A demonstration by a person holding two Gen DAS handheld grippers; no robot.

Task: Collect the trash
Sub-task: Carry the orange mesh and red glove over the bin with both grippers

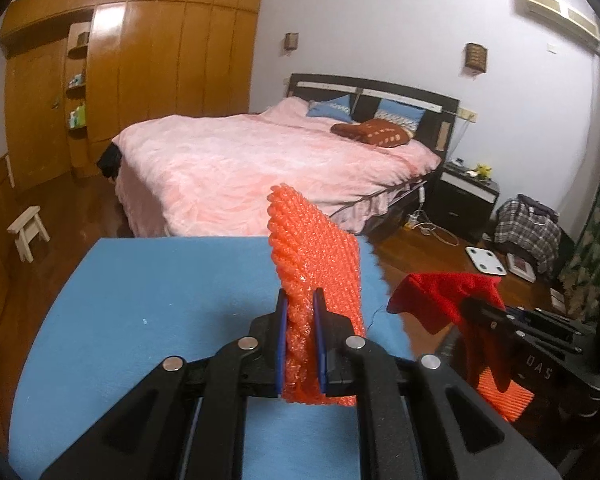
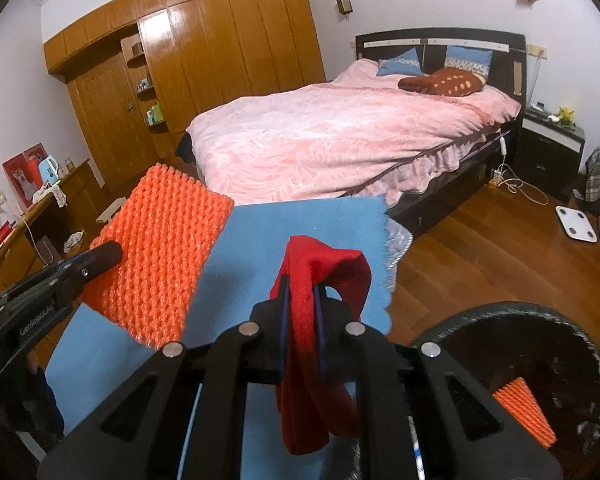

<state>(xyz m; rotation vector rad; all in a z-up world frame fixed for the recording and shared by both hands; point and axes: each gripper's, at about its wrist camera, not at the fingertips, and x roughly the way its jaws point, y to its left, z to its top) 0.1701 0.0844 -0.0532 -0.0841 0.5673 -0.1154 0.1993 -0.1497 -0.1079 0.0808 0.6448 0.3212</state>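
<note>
Fingers both clamped: my left gripper (image 1: 300, 304) on orange foam net (image 1: 316, 248), right gripper (image 2: 302, 290) on red cloth (image 2: 324, 272), w/ black bin (image 2: 540, 320) nearby.

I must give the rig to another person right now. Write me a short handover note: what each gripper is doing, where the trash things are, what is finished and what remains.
Left gripper: shut on the orange foam net sleeve, lifted above the blue mat.
Right gripper: shut on the red felt piece, also off the mat, beside the black bin.
Bin: at the lower right in the right wrist view, on the wooden floor; one orange foam piece already lies inside.
Done: both items are picked up.
Left: carry each over the bin and release, likely the red piece first, since it is nearer. No other trash shows on the visible part of the mat.
</note>
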